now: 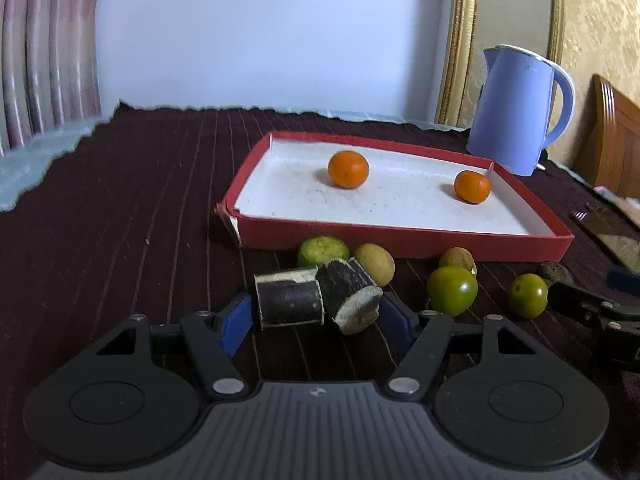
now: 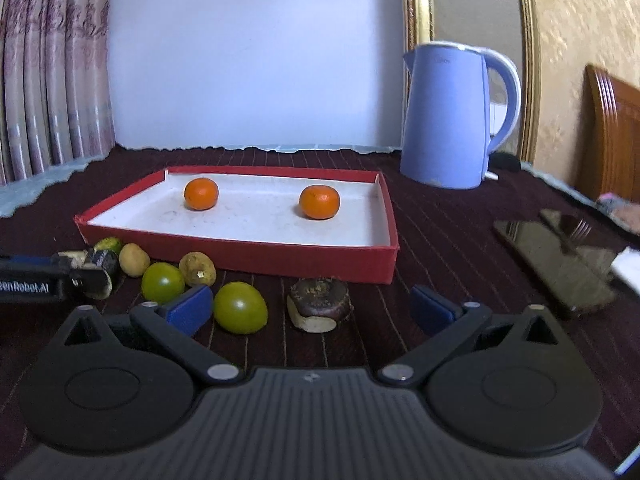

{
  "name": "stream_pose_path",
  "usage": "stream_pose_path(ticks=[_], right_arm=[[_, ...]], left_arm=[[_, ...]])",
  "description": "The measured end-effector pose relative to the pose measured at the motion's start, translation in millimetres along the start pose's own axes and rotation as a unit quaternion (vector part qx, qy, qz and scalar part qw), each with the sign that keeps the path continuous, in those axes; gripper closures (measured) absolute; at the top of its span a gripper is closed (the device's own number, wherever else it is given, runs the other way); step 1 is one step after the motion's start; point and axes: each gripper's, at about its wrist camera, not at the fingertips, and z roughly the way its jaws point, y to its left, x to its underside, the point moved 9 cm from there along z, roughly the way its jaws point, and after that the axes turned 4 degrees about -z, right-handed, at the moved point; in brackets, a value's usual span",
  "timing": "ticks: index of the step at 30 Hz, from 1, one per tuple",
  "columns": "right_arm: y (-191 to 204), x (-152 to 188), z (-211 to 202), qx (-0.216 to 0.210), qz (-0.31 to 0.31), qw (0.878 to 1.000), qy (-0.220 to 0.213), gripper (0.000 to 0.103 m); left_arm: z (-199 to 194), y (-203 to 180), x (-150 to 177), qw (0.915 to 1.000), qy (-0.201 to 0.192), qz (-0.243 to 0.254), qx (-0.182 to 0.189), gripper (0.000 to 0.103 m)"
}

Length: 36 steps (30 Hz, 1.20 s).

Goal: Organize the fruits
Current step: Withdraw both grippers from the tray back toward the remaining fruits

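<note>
A red tray (image 1: 400, 240) with a white floor holds two oranges (image 1: 348, 169) (image 1: 472, 186). In front of it lie green fruits (image 1: 452, 290), tan fruits (image 1: 375, 263) and two dark sugarcane pieces (image 1: 288, 300) (image 1: 352, 296). My left gripper (image 1: 316, 318) is open and low over the cloth. Its blue pads (image 1: 236, 320) flank both cane pieces closely, without visibly pressing them. My right gripper (image 2: 312, 310) is open. A green fruit (image 2: 240, 307) and a dark brown chunk (image 2: 320, 304) lie between its pads (image 2: 192, 308).
A blue kettle (image 2: 448, 120) stands behind the tray's right end. A dark phone (image 2: 556, 260) and a fork (image 2: 580, 232) lie at the right. A wooden chair (image 2: 616, 132) stands at the far right, and curtains (image 2: 48, 80) hang at the left.
</note>
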Motion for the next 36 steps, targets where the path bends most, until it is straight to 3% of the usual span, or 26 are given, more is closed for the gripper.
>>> stream_pose_path(ticks=[5,14,21,26,29,36], right_arm=[[-5.6,3.9,2.1,-0.032,0.035,0.999,0.008,0.0],[-20.1,4.4,-4.3,-0.026,0.075,0.997,-0.004,0.0],[-34.9,2.1,1.3,0.062,-0.037,0.997,0.022,0.0],[-23.8,3.0,9.2,0.021,-0.073,0.996,0.04,0.0],[-15.5,0.1,17.0,0.027,-0.109,0.992,0.05,0.009],[-2.1,-5.5,37.7,0.022,-0.169,0.982,0.082,0.015]], left_arm=[[0.3,8.0,1.3,0.9993,0.003,-0.035,0.014,0.034],[0.1,6.3,1.7,0.9995,0.003,-0.03,0.009,0.034],[1.2,3.9,2.0,0.9996,0.006,-0.025,0.012,0.027],[1.9,4.0,1.9,0.9996,0.006,-0.025,0.011,0.027],[1.8,3.8,2.0,0.9996,0.006,-0.024,0.01,0.027],[2.0,3.3,2.6,0.9997,0.007,-0.021,0.01,0.021]])
